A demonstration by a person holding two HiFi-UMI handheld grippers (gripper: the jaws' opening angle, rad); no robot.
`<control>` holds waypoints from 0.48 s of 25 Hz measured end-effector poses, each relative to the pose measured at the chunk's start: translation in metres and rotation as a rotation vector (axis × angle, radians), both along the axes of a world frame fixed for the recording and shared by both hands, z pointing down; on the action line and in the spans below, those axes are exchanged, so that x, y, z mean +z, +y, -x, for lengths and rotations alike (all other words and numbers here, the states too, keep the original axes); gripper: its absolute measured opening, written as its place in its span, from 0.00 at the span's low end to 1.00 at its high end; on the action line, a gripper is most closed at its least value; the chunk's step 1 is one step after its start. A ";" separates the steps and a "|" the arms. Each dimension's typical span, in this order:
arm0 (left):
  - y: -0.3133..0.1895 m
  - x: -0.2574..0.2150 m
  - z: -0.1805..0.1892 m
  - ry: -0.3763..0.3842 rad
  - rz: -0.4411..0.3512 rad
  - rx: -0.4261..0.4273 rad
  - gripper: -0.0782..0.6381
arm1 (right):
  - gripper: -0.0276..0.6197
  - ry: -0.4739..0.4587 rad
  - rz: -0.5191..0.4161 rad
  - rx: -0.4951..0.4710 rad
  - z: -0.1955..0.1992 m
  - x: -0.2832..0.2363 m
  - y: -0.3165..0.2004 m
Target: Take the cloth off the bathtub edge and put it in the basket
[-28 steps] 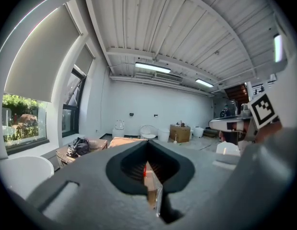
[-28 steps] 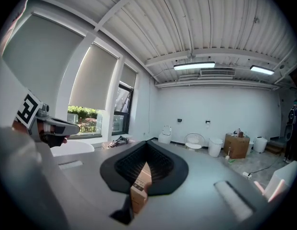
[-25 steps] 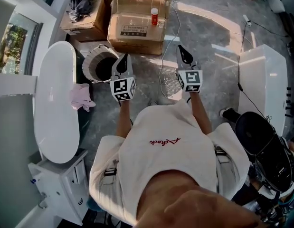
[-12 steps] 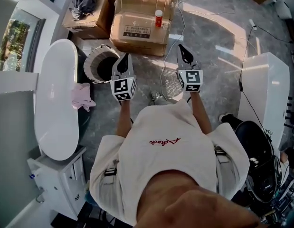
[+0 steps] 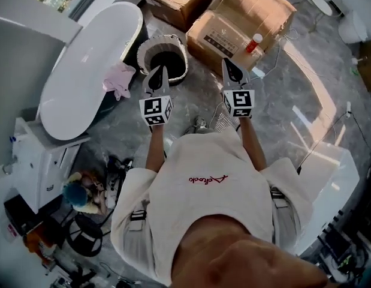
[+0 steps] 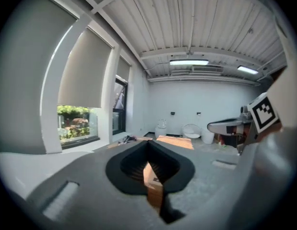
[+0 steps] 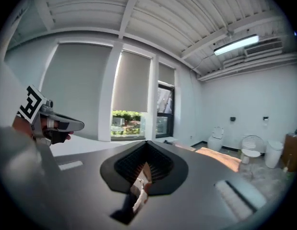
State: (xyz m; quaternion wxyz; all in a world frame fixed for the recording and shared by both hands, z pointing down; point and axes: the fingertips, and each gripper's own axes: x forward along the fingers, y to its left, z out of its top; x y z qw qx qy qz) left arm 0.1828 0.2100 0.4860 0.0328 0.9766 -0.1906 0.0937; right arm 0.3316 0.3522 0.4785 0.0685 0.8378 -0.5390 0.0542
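Grey marbled floor, bright room, big windows. White bathtub [image 5: 77, 83] at upper left of the head view. Round woven basket [image 5: 150, 45] stands on the floor just beside the tub, between it and a cardboard box [image 5: 245, 23] that has a small red bottle [image 5: 252, 42] on top.

Cloth [image 5: 119, 80]: pink, crumpled, draped over the tub edge on the side facing the basket, part of it hanging down the outside. Not yet touched.

Left gripper [image 5: 157, 75]: held out in front of the person, jaws together, nothing between them. In the head view it shows between cloth and basket, apart from both.

Right gripper [image 5: 229, 66]: held alongside, jaws also closed tight and empty, showing nearer the box.

Handling, as judged:
- Cloth looks soft, light and limp; it will bunch and dangle rather than keep shape.
- The smooth tub edge likely gives little friction, so a nudge could send it sliding off to the floor.
- Best hold: a raised fold at the crest, where it crosses the edge. Open the left jaws first and pinch fabric only, not the hard rim.
- Lift clear so the trailing end does not snag the basket rim.
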 end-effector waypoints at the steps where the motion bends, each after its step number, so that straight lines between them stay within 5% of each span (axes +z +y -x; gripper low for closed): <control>1: -0.010 0.000 0.020 -0.007 -0.003 -0.063 0.11 | 0.05 -0.006 -0.002 -0.069 0.011 0.002 -0.021; 12: -0.068 0.008 0.252 -0.039 -0.001 -0.647 0.11 | 0.05 -0.040 0.007 -0.696 0.213 0.022 -0.192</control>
